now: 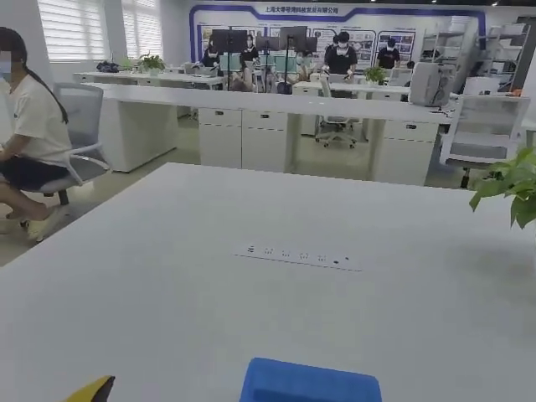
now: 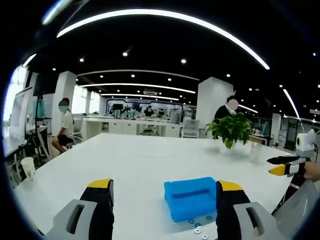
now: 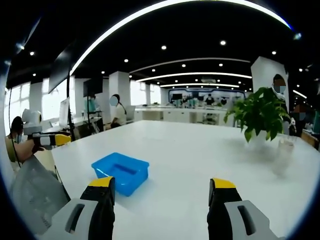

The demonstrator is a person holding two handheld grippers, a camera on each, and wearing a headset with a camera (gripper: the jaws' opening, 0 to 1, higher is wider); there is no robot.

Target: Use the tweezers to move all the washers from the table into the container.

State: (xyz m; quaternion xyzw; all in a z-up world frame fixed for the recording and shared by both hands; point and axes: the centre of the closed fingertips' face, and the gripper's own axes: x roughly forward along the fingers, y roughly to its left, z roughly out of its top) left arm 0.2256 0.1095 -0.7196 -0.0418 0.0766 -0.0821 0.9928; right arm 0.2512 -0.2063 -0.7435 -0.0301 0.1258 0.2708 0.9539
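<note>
A blue open-top container (image 1: 310,382) sits on the white table (image 1: 251,293) at the near edge of the head view. In the left gripper view the container (image 2: 190,197) lies just ahead, with several small washers (image 2: 198,228) on the table in front of it. My left gripper (image 2: 164,186) is open with nothing between its yellow-tipped fingers (image 2: 101,186). My right gripper (image 3: 161,186) is open too, and the container (image 3: 121,172) lies ahead to its left. Each gripper shows in the other's view: right gripper (image 2: 281,167), left gripper (image 3: 52,140).
A power strip (image 1: 300,256) is set into the table's middle. A potted plant (image 3: 259,116) and a glass (image 3: 283,152) stand toward the table's right side. A paper cup (image 2: 29,167) stands on a side surface at left. People sit at desks beyond.
</note>
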